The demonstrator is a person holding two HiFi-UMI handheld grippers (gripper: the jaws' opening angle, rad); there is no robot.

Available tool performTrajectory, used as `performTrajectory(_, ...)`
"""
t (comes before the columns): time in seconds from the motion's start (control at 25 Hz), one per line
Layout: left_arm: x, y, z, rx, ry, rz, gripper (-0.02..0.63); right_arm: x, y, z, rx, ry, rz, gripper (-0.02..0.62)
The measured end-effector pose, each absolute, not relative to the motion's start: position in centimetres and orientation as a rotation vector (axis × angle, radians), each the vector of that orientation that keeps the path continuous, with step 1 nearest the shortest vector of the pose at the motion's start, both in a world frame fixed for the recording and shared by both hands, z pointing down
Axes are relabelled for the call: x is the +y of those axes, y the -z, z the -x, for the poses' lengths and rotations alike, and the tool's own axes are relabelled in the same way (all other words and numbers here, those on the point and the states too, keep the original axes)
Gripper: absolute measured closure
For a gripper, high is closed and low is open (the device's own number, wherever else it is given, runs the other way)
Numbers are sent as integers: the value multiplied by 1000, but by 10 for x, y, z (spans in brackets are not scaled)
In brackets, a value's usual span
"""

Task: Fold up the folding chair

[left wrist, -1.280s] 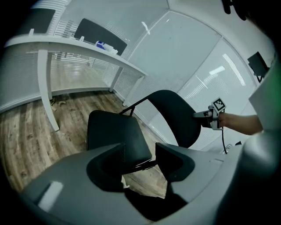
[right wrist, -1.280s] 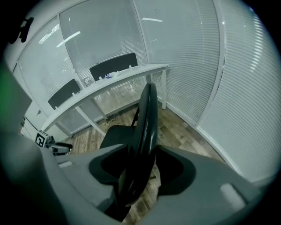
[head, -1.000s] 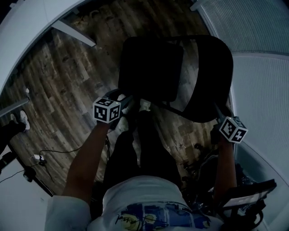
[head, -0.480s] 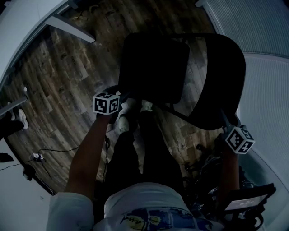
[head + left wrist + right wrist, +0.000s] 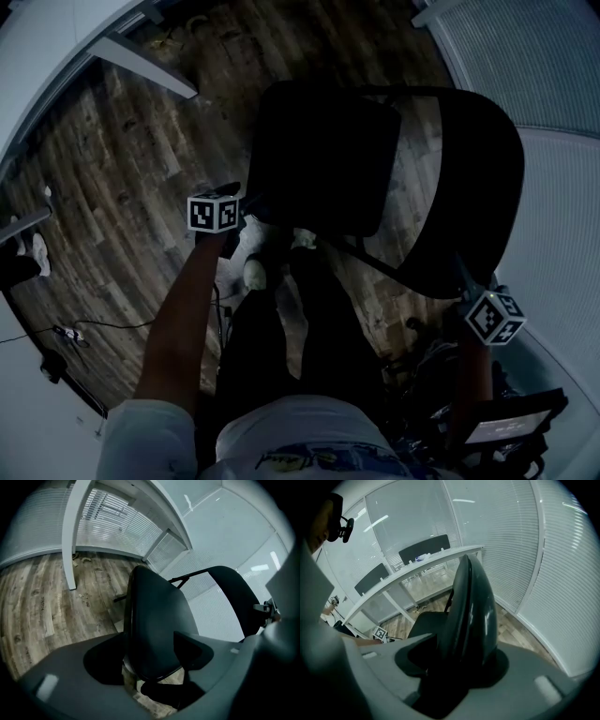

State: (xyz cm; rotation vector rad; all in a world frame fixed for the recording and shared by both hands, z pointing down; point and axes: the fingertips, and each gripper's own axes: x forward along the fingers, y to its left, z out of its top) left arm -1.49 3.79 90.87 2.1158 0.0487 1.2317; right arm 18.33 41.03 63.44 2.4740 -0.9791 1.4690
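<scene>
Lower now than a second ago, our left gripper (image 5: 147,656) has just been opening its jaws. They stand wide, the seat's (image 5: 157,620) edge loose between them, running toward 12 o'clock. Our right gripper (image 5: 457,663), at 4 o'clock in the head view, clamps the backrest (image 5: 471,606).

One folding chair (image 5: 375,178), two tongs (image 5: 246,204) (image 5: 466,278), one white desk (image 5: 47,66).

The floor (image 5: 122,187) is dark wood-look planking in staggered boards, worn pale in patches. The folding chair (image 5: 328,159) stands on it. A white desk leg (image 5: 70,536) comes down onto the boards, and small scraps (image 5: 86,559) lie behind it at the foot of the slatted wall (image 5: 112,527). A thin cable (image 5: 66,331) trails across the planks at the left. The person's feet (image 5: 255,272) rest just beside the chair.
</scene>
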Motion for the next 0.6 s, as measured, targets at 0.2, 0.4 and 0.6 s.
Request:
performTrajectory(0.2, 35, -935, 13, 53, -1207, -2069, 262, 411, -634, -185, -988, -1441, -2486, 407)
performTrajectory(0.4, 33, -959, 10, 65, -1157, -1993, 238, 409, -632, -187, -985, -1406, -2496, 407)
performTrajectory(0.6, 34, -970, 0, 87, -1025, -1881, 233, 408, -630, -186, -988, -1378, -2507, 407)
